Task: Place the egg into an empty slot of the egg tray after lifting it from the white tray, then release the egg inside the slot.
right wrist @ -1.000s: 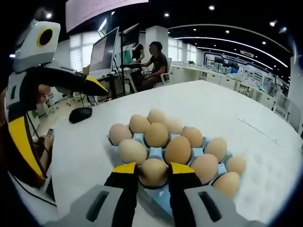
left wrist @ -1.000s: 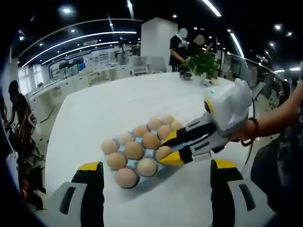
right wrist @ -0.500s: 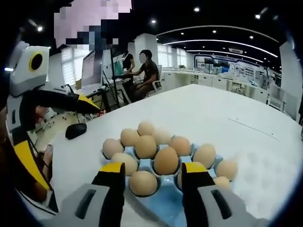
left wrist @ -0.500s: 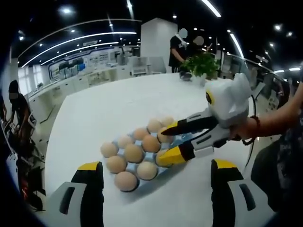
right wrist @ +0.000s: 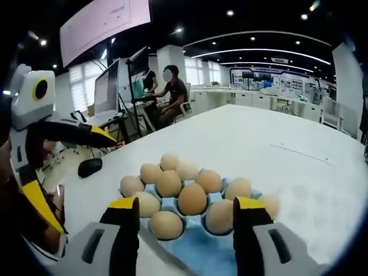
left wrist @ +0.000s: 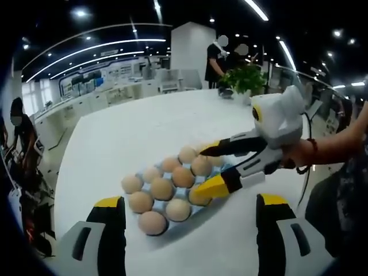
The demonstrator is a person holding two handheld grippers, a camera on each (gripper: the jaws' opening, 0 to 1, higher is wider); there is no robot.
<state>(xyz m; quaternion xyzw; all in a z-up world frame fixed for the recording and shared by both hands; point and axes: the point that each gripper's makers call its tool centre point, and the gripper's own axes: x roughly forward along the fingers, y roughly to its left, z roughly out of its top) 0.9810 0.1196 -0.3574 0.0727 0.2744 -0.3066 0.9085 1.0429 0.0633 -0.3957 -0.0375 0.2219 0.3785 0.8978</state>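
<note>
Right gripper [right wrist: 184,214], jaws spread wide and empty, above the blue egg tray [right wrist: 198,257], where the placed egg [right wrist: 166,224] apparently sits in its slot; left gripper [left wrist: 184,208] open, empty; a careless withdrawal could clip neighbouring eggs.

You have no text, label, brand, number or sign here that can be read. The big wall screen [right wrist: 103,26] at the upper left of your right gripper view carries a small mark near its top, too blurred to make out. The far wall displays [left wrist: 95,77] in your left gripper view are also too small to read.
</note>
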